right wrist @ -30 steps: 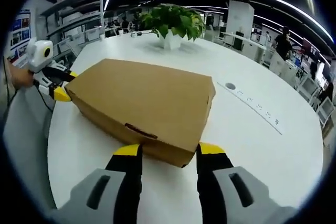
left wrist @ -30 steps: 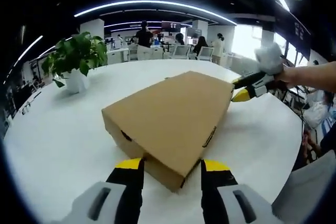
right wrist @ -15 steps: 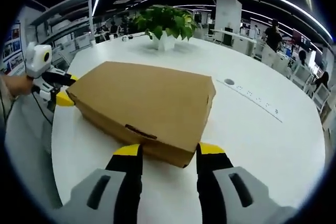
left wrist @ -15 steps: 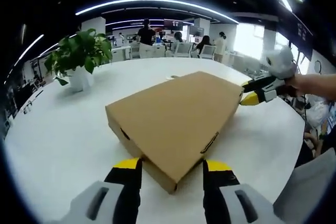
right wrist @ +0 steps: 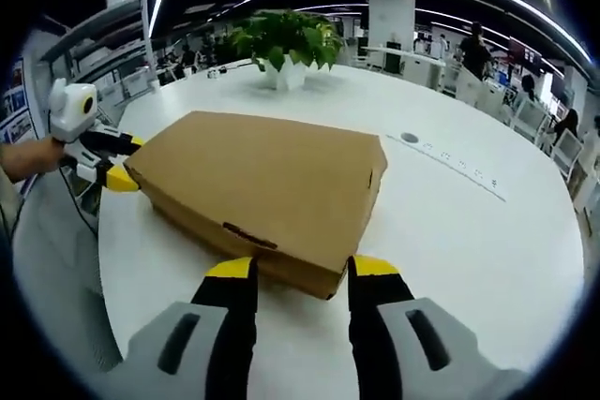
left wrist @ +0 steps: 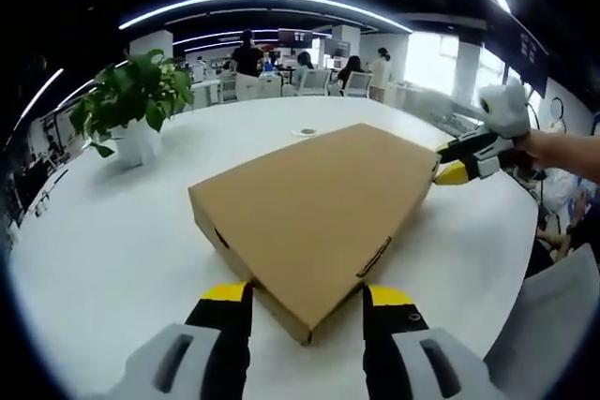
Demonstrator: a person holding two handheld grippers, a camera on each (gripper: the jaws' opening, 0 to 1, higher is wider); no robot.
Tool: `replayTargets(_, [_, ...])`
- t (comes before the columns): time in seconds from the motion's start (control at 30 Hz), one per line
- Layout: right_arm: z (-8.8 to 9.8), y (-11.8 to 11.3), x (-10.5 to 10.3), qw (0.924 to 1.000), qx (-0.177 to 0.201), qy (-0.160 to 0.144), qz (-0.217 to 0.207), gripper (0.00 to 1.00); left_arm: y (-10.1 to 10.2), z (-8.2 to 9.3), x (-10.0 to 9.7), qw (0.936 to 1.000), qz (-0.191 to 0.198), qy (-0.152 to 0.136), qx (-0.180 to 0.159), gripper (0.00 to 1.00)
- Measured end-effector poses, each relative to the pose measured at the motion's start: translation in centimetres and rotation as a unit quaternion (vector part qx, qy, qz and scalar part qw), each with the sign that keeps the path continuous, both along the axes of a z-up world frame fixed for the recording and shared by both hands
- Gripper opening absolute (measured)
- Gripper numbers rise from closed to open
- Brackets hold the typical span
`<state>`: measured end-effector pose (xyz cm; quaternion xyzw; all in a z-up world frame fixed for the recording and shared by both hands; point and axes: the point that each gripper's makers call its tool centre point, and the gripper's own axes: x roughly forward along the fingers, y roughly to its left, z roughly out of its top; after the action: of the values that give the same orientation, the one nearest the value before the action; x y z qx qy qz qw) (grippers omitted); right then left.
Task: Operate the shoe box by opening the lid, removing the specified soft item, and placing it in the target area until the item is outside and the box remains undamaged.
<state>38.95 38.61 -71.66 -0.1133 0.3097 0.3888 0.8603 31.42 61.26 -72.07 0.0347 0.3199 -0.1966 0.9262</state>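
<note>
White desk, round edge. Box lies flat mid-desk, lid closed. Plant stands near the far edge. My left gripper has its jaws apart at one box corner, nothing clamped. My right gripper has its jaws apart at the opposite corner, straddling it, also nothing clamped.

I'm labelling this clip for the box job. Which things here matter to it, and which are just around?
For the job:
- closed shoe box
- left hand-held gripper, open at one corner
- right hand-held gripper, open at the opposite corner

Just around:
- potted plant
- white table
</note>
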Motion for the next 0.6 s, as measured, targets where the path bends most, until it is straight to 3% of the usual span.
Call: replayTargets(0.6, [0.0, 2.5, -3.1, 0.9992, 0.005, 0.002, -0.039, 0.30, 3.2, -0.2, 0.1, 0.9988, -0.044, 0.011, 0.020, 0.49])
